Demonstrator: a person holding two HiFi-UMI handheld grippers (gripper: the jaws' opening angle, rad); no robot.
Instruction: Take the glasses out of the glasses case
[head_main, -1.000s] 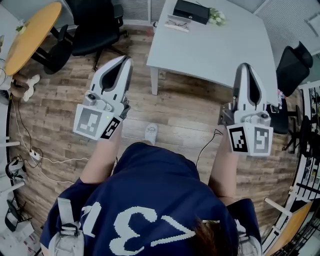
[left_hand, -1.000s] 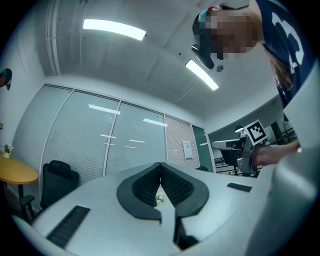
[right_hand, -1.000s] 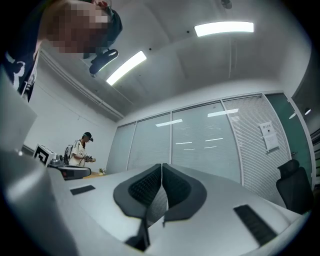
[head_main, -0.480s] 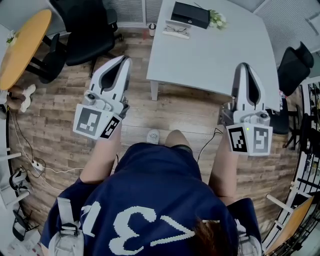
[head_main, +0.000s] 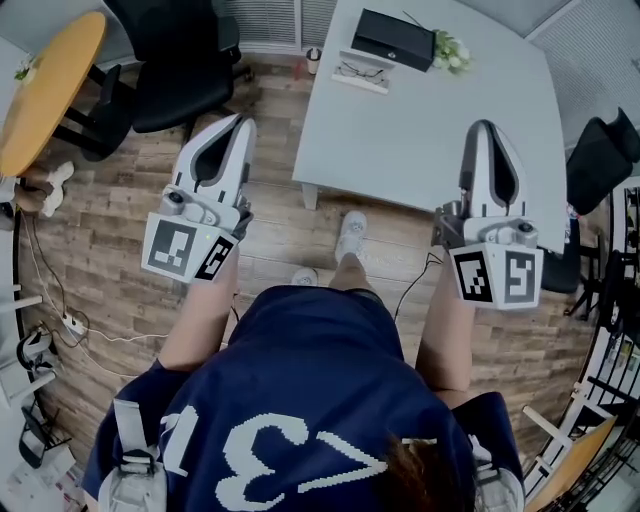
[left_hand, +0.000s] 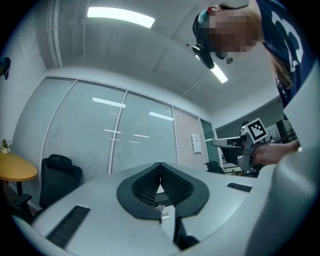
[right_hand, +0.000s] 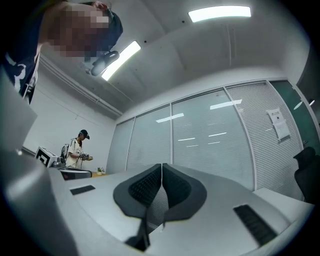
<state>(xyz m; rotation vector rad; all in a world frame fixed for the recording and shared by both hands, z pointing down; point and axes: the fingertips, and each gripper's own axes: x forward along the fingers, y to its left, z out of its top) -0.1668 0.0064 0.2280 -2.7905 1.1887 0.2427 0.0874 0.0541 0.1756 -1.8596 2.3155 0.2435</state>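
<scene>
A black glasses case (head_main: 392, 39) lies shut at the far side of the white table (head_main: 440, 130). Just in front of it a pair of glasses (head_main: 361, 71) rests on a flat white sheet. My left gripper (head_main: 238, 124) is held over the wooden floor, left of the table's near corner, its jaws shut on nothing. My right gripper (head_main: 484, 130) hovers over the table's near edge, also shut and empty. Both point upward toward the room's glass walls in the left gripper view (left_hand: 160, 166) and the right gripper view (right_hand: 162, 167); neither shows case or glasses.
A small potted plant (head_main: 452, 50) stands right of the case. A black office chair (head_main: 175, 60) and a round orange table (head_main: 50, 85) are at the left, another black chair (head_main: 600, 150) at the right. Cables (head_main: 70, 325) trail on the floor. Another person (right_hand: 77, 150) stands far off.
The person has stepped toward the table, one shoe now forward near its leg. Case and glasses sit lower in the head view. Both grippers stay shut and raised.
</scene>
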